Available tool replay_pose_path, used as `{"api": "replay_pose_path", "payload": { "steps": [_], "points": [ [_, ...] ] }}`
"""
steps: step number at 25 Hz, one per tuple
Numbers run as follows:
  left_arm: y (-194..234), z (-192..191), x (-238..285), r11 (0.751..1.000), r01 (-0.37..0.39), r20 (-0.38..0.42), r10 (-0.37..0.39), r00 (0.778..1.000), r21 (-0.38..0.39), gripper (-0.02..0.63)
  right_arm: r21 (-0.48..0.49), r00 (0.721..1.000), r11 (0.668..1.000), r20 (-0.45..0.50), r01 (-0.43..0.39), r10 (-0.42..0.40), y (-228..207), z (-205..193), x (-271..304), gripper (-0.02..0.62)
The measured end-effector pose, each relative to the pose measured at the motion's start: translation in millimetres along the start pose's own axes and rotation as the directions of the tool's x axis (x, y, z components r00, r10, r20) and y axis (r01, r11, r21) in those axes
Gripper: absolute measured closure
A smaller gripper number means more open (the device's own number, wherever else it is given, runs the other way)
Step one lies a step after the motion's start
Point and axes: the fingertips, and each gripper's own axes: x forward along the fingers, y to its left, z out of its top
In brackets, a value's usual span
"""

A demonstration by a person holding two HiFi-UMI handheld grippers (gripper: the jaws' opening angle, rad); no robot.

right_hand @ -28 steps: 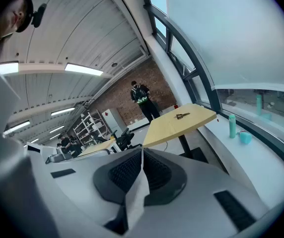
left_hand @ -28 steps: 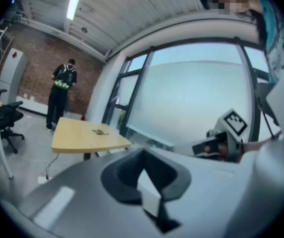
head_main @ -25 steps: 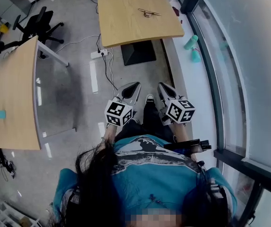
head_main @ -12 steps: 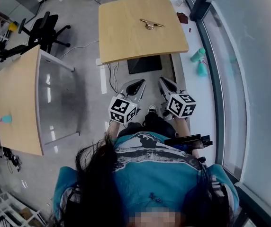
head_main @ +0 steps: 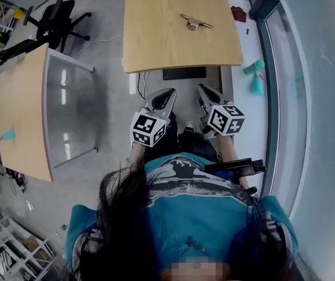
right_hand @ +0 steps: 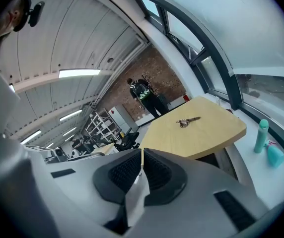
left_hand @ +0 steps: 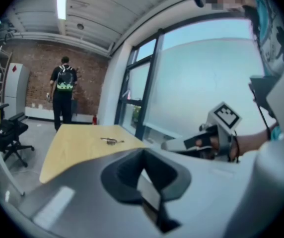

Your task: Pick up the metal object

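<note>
The metal object (head_main: 195,21), a small brass-and-steel piece, lies on the far half of a light wooden table (head_main: 156,40). It also shows in the left gripper view (left_hand: 111,141) and the right gripper view (right_hand: 186,121), well ahead of both grippers. My left gripper (head_main: 168,91) and right gripper (head_main: 201,88) are held side by side in front of my body, short of the table's near edge, both pointing at it. Each is shut with nothing between its pads (left_hand: 132,170) (right_hand: 154,175). The right gripper (left_hand: 169,144) shows from the side in the left gripper view.
A second wooden table (head_main: 21,116) stands to the left, with a black office chair (head_main: 50,28) behind it. Two teal bottles (head_main: 254,75) sit on the sill by the glass wall on the right. A black mat (head_main: 184,73) and cables lie under the table. A person with a backpack (left_hand: 62,90) stands far off.
The table with the metal object has come nearer and lower in the head view as I step towards it. Both grippers stay shut in front of me.
</note>
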Motion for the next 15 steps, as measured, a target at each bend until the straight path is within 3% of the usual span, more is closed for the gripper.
{"api": "replay_pose_path", "payload": {
  "steps": [8, 15],
  "points": [
    [67, 25, 54, 0.998, 0.066, -0.008, -0.066, 0.998, 0.011, 0.603, 0.045, 0.999, 0.998, -0.012, 0.050, -0.049, -27, 36, 69, 0.575],
    [142, 57, 110, 0.989, 0.141, -0.023, -0.140, 0.990, 0.037, 0.603, 0.231, 0.998, 0.971, 0.006, 0.065, -0.068, -65, 80, 153, 0.574]
  ]
}}
